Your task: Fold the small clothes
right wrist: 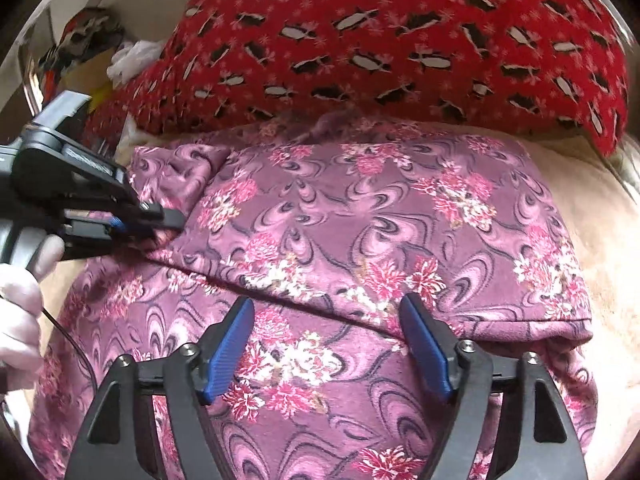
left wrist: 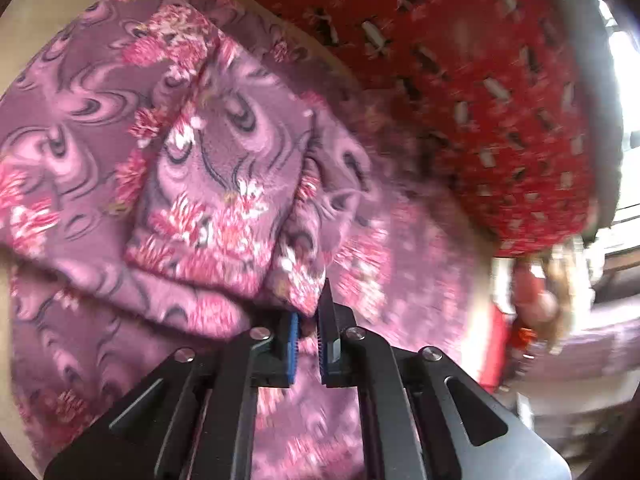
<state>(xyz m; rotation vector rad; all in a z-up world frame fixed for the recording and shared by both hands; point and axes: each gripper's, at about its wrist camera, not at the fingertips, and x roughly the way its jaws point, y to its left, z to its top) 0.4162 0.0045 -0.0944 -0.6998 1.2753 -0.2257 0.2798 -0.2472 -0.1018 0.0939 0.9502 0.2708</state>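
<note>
A purple garment with pink flowers and swirls [right wrist: 360, 220] lies spread on a beige surface, its upper layer folded over the lower one. My left gripper [left wrist: 308, 312] is shut on a corner of this purple garment [left wrist: 224, 184] and holds the fold up. It also shows in the right wrist view [right wrist: 168, 220] at the left, pinching the fold's edge. My right gripper [right wrist: 328, 320] is open and empty, its blue pads hovering just over the folded edge near the garment's middle.
A red cloth with black and white shapes [right wrist: 400, 40] lies heaped behind the garment, also in the left wrist view [left wrist: 480, 80]. The beige surface [right wrist: 600, 240] shows at the right. Cluttered items [right wrist: 92, 40] sit at the far left. A gloved hand [right wrist: 20, 300] holds the left gripper.
</note>
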